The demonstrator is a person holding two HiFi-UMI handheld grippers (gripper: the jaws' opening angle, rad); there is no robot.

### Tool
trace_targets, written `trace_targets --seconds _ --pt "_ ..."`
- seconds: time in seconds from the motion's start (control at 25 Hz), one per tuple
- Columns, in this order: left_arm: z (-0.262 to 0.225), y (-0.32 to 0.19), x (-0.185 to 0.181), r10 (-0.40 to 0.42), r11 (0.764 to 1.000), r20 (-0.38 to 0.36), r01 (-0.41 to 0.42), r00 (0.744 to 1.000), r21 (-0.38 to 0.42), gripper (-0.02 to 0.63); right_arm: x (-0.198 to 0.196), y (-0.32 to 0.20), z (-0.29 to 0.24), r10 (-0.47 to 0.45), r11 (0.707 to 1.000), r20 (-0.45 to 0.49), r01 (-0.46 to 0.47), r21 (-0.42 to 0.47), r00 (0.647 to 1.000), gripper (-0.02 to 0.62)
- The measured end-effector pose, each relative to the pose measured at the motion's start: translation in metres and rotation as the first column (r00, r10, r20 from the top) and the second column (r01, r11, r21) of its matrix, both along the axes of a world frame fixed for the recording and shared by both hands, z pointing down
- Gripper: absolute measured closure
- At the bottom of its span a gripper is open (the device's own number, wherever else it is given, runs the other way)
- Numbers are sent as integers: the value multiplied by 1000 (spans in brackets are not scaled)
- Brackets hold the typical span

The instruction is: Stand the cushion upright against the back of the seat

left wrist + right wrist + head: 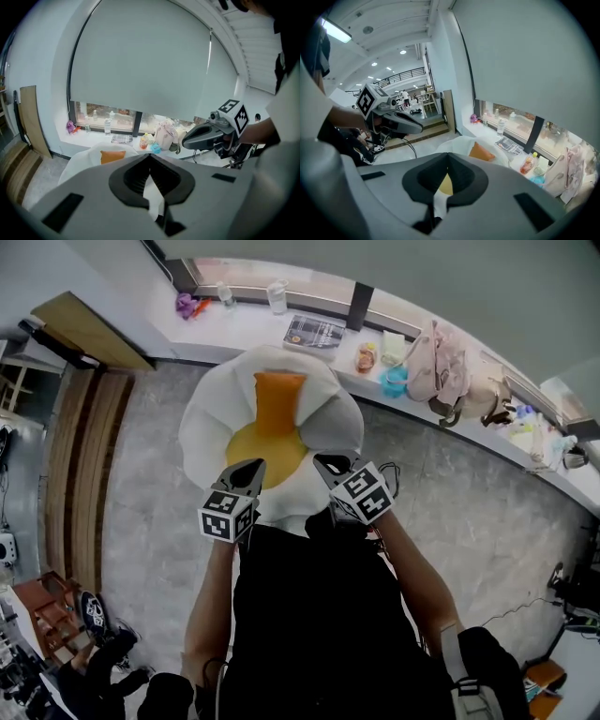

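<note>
We find the orange cushion (pixel 279 401) at the rear of the fried-egg-shaped seat (pixel 211 418). It stands on its lower edge above the yellow yolk panel (pixel 253 448), with its top against the white padded back. It looks upright or close to it, and we judge the placement essentially made.

The left gripper (pixel 251 468) and right gripper (pixel 325 463) hover side by side over the seat's near edge, apart from the cushion. Both have their jaws fully together. The white and yellow in the slit behind each pair of tips read to us as the seat beyond, not as pinched cloth.

Risks noted:
- The seat back is soft and rounded. The cushion may slump forward onto the yolk panel or slide sideways once nothing steadies it.
- With the jaws closed, any correction becomes a push, and a push on the top edge would tip the cushion.
- The tips hang close over the seat's front. A low pass could drag the padding and shake the cushion loose.
</note>
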State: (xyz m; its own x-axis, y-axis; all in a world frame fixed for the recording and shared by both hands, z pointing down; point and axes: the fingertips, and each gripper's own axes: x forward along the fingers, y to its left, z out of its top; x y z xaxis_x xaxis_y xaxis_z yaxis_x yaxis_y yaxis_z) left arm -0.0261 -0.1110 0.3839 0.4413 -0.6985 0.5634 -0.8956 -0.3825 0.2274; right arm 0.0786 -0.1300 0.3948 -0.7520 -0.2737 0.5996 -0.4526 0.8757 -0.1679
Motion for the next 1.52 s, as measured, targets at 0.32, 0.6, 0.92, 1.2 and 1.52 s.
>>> trace_targets --seconds 0.32,0.6,0.92,1.2,1.52 --pt "-59 51 -42 65 993 -72 -58 995 98 592 -24 39 -56 121 992 58 -123 27 991 578" --pt "-82 144 -107 68 987 -175 -41 982 154 592 -84 117 -70 164 985 85 -167 42 983 578" --pt "-78 250 -153 33 990 -261 5 965 141 592 -138 220 -70 218 975 65 -220 22 974 577" --pt "-65 316 -149 26 990 -327 19 945 136 592 -138 282 -80 264 964 53 -266 27 963 577" --pt "-90 333 -114 60 974 -315 14 947 227 592 -112 317 -105 195 979 150 -202 30 969 577"
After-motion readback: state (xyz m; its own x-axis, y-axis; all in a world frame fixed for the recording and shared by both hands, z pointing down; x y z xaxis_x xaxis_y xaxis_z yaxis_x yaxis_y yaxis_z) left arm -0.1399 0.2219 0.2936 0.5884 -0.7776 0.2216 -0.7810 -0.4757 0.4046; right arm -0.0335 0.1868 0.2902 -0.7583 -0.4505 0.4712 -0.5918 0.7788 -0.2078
